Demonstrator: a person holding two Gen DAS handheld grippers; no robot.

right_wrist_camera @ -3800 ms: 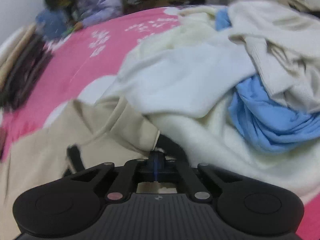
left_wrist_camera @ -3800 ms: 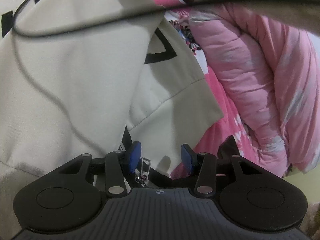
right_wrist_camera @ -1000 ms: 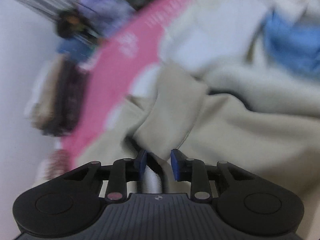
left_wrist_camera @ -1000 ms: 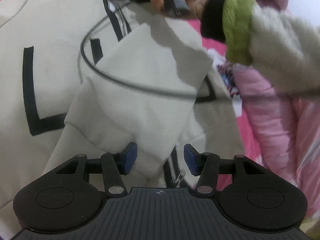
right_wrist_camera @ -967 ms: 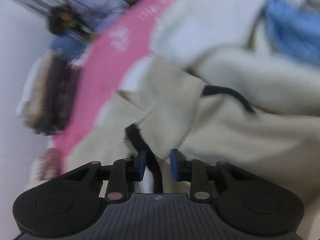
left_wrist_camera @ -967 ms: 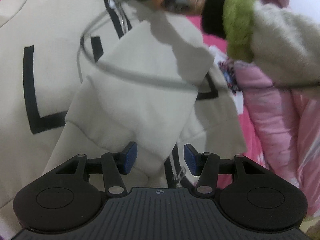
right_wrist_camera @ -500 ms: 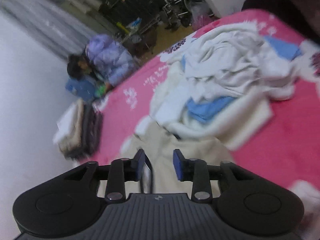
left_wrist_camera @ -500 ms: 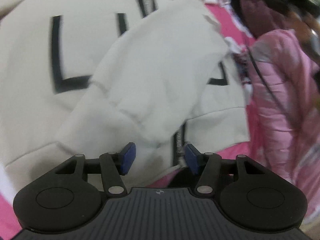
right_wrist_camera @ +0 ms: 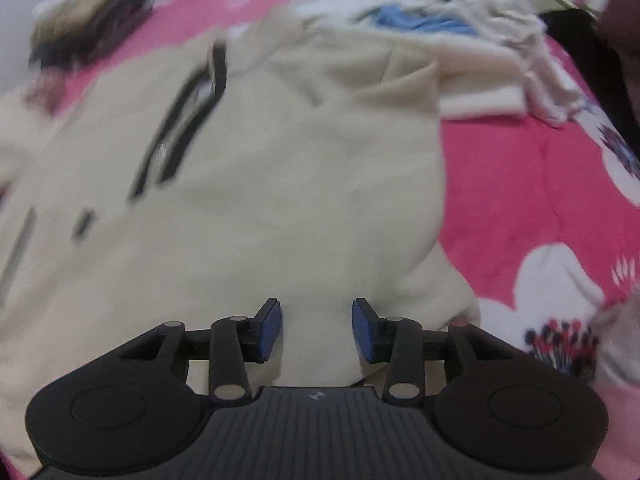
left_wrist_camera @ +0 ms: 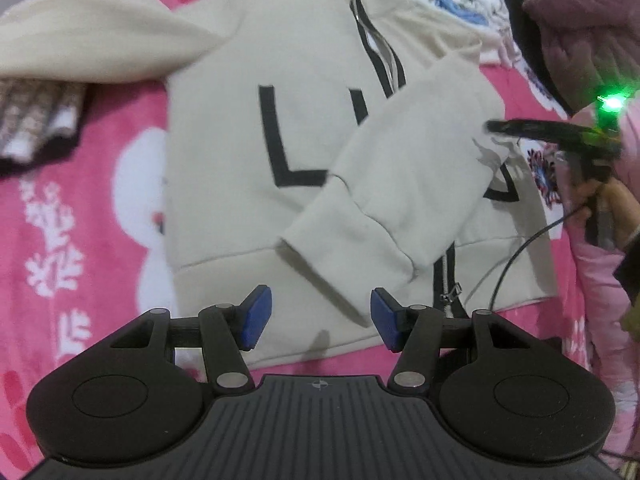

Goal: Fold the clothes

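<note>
1. Left wrist view shows a cream jacket point(left_wrist_camera: 248, 152) lying front-up on the bed point(left_wrist_camera: 80, 208), which is covered by a pink blanket with white flower shapes.
2. A black-edged zip point(left_wrist_camera: 380, 60) runs down the jacket's middle, and black angular lines mark the chest on either side of it.
3. One sleeve point(left_wrist_camera: 404, 184) is folded across the front, its cuff end pointing down toward the hem; the zip pull shows just below it, near the hem.
4. The other sleeve point(left_wrist_camera: 92, 44) stretches away to the upper left, over a stack of folded dark and patterned clothes point(left_wrist_camera: 36, 120).
5. The left tongs point(left_wrist_camera: 316, 318) hang above the hem, blue pads spread wide apart and gripping nothing.
6. At the right edge a hand holds the other black tool point(left_wrist_camera: 560, 132), with a green light glowing on it and a thin cable trailing over the jacket's corner.
7. Right wrist view is blurred: the jacket point(right_wrist_camera: 260, 184) fills most of it, with the zip's dark edging running diagonally at upper left.
8. The right tongs point(right_wrist_camera: 316, 330) are released too, pads apart, with cream cloth lying below the gap; I cannot tell whether they touch it.
9. Beyond the collar sits a heap of white and blue clothes point(right_wrist_camera: 440, 20) on the bed.
</note>
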